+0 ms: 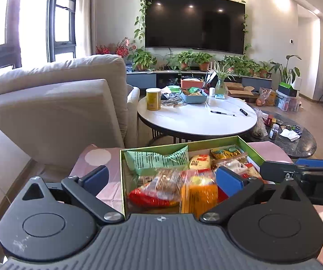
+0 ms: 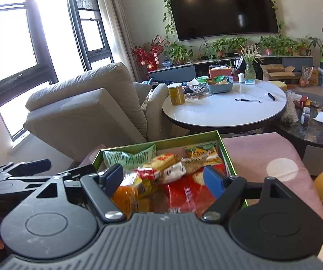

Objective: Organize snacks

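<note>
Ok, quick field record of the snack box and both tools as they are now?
box: green box, open, on pink spotted cloth
contents: many wrapped snacks, light green packet at the far left corner
left tool: open wide, nothing held, above the box
right tool: part open, over the snacks, no grip visible
background: white round table, beige armchair

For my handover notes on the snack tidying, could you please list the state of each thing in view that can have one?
Left gripper: jaws wide open, nothing held.
Right gripper: jaws open, above the snacks, gripping nothing.
Green cardboard box: lidless, filled with snack packets.
Pale green snack packet: sealed, lying at the box's back.
Wall-mounted black television: off.
Yellow tin can: upright, lid on.
</note>
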